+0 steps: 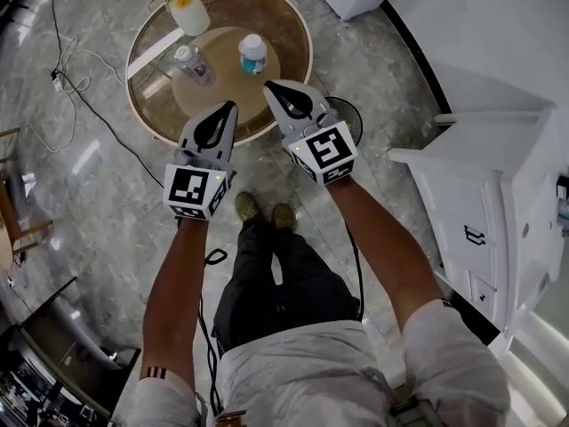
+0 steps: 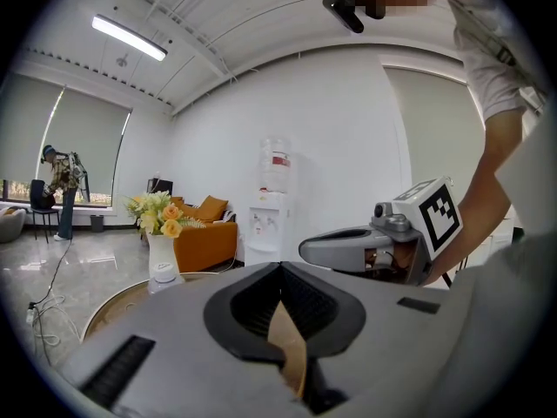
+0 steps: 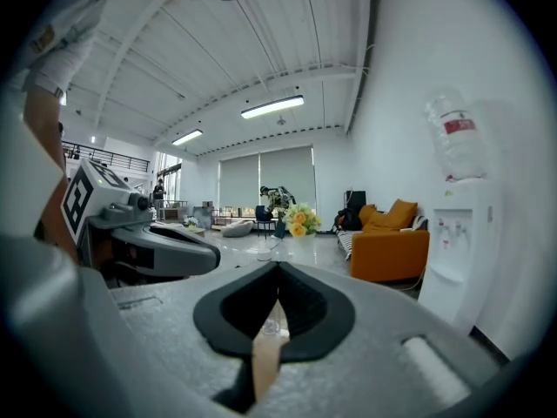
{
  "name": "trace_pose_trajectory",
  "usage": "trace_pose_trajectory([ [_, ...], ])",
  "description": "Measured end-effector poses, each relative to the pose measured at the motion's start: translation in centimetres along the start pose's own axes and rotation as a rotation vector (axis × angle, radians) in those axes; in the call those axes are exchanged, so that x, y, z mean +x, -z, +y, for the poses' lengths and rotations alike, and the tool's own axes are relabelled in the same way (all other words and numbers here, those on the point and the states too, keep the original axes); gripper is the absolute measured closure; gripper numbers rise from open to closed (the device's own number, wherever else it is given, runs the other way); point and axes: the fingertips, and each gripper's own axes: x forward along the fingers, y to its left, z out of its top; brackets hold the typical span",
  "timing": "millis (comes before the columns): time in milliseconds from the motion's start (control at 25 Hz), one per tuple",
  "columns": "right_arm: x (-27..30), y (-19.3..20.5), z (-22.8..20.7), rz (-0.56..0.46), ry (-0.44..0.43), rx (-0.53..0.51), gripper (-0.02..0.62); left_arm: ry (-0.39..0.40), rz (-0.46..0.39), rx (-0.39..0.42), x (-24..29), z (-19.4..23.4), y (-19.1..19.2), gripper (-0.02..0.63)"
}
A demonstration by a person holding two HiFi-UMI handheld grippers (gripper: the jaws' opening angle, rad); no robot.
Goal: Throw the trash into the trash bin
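Observation:
A round coffee table (image 1: 286,25) stands in front of me on the marble floor. On it lie a clear plastic bottle (image 1: 193,63) and a white jar with a teal label (image 1: 253,53). Just right of the table is a dark round bin (image 1: 348,112), partly hidden behind my right gripper (image 1: 269,87). Both grippers hang in the air over the table's near edge, apart from the bottle and jar. The left gripper (image 1: 231,107) has its jaws together with nothing between them, as its own view shows (image 2: 280,266). The right gripper (image 3: 278,266) is likewise shut and holds nothing.
A white vase of yellow flowers (image 1: 188,12) stands at the table's far side. A white cabinet (image 1: 498,194) fills the right. Black cables (image 1: 84,92) trail over the floor at left. My shoes (image 1: 262,210) are near the table. A water dispenser (image 2: 271,212) and orange sofa (image 2: 207,233) line the far wall.

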Motion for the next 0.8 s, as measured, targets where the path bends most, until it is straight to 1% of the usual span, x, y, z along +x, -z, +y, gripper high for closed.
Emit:
trace_pose_trajectory([
  [200,3.6,-1.0,2.2,-0.011,-0.028,-0.008,0.594,-0.009,0.001,-0.010,-1.3,3.1,0.6,0.607],
  [400,7.3,-2.2,3.8,-0.020,-0.042,-0.016,0.591,-0.018,-0.008,-0.008,-2.5,6.6,0.1,0.607],
  [800,14.1,-3.3,5.5,0.023,-0.090,-0.045,0.528,-0.045,-0.018,-0.003,-3.3,11.9,-1.0,0.607],
])
